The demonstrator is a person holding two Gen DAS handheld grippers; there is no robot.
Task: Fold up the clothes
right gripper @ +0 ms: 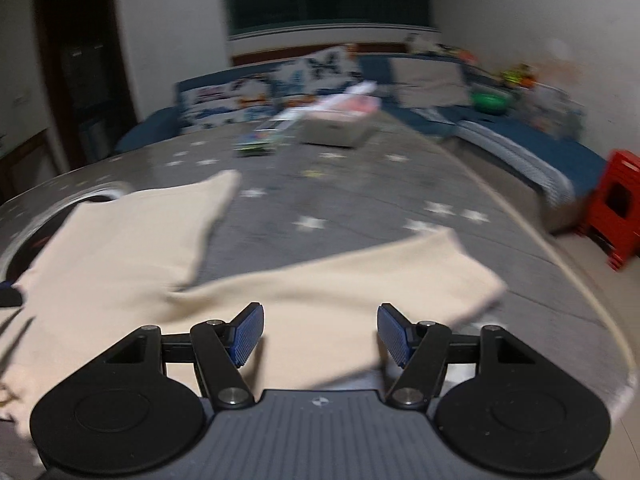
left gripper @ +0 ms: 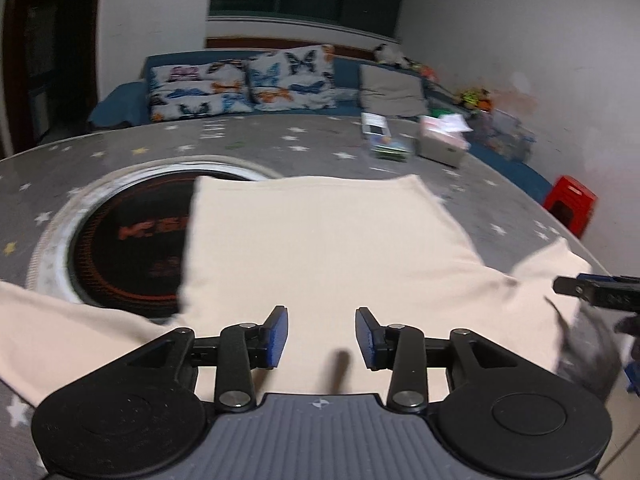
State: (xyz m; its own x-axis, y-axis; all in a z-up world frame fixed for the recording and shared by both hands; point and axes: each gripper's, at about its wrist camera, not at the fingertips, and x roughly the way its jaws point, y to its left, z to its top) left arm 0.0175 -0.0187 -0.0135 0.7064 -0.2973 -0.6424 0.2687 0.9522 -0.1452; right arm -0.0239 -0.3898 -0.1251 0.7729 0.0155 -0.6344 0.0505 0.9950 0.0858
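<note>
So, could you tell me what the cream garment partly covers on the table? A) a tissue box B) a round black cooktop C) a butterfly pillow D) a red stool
B: in the left wrist view the cream garment lies over the right part of the round black cooktop set into the star-patterned table.

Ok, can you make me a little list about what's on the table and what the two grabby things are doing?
garment: cream top, spread flat, sleeves out to the sides
surface: round table with grey star cloth
under garment: black round cooktop set in the table, partly covered by the top
left gripper: open, over the near part of the top, holding nothing
right gripper: open, over the right sleeve, holding nothing
far side of table: tissue box and a small colourful pack
fold state: not yet folded
</note>
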